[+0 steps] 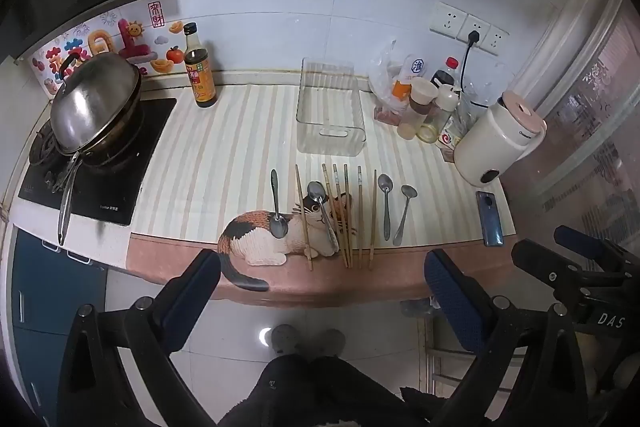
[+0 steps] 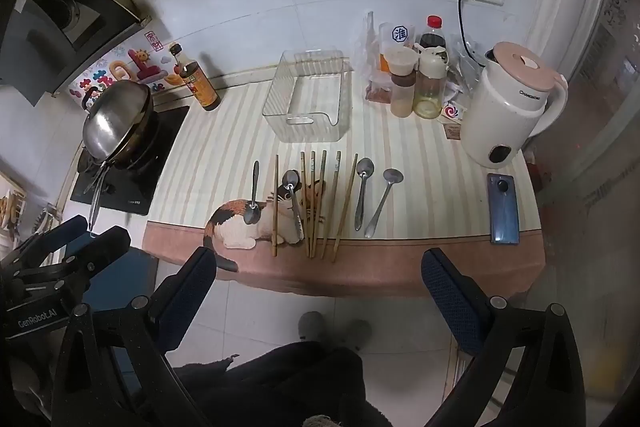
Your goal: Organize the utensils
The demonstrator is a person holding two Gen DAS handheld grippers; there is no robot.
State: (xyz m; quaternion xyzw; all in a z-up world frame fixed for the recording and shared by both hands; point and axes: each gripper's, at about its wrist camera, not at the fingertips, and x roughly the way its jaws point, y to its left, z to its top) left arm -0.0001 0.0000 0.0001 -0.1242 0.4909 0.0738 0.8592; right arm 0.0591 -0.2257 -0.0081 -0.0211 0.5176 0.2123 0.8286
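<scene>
Both tongs spread wide and empty, left gripper (image 1: 322,291), right gripper (image 2: 320,283), their bases cut off below, ahead four steel spoons (image 1: 386,205) and wooden chopsticks (image 1: 347,215) on striped mat (image 1: 224,155), clear plastic bin (image 1: 330,111) beyond, blue phone (image 1: 490,213) rightward.

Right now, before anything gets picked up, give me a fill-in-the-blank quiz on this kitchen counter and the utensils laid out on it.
1. The clear plastic bin behind the utensils is ____.
2. The number of metal spoons on the mat is ____.
3. The blue phone lies in front of the white ____.
4. The jaws of both the left gripper and the right gripper are ____.

Missing words: empty; four; kettle; open
</scene>
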